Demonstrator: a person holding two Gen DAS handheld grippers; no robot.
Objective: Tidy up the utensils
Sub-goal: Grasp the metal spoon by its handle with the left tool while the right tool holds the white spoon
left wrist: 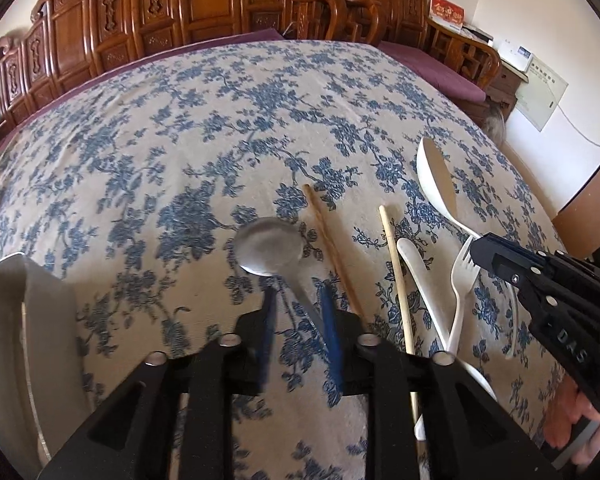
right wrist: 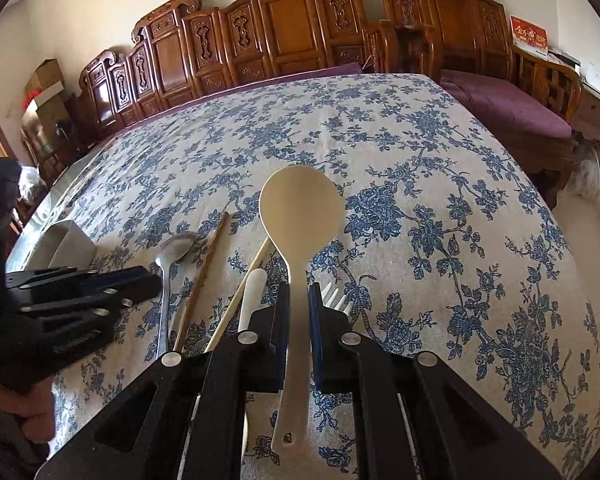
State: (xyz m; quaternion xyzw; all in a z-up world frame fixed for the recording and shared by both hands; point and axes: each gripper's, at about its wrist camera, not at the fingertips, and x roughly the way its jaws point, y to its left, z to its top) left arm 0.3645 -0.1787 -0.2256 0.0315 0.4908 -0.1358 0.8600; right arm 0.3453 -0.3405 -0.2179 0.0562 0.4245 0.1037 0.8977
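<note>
Two chopsticks [left wrist: 396, 276] between tools: left tool [left wrist: 298, 324] wide, right tool [right wrist: 299, 312] holds rice paddle [right wrist: 300, 216].

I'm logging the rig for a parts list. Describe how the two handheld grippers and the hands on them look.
Both are matte black plastic linkages joined by round silver pins, with blue pads lining the fingers. The left gripper shows triangular cut-outs in its arms; so does the right gripper. Seen from the left wrist view, the right gripper's body bears raised letters "DAS". A bare hand grips its handle. No cables show.
</note>
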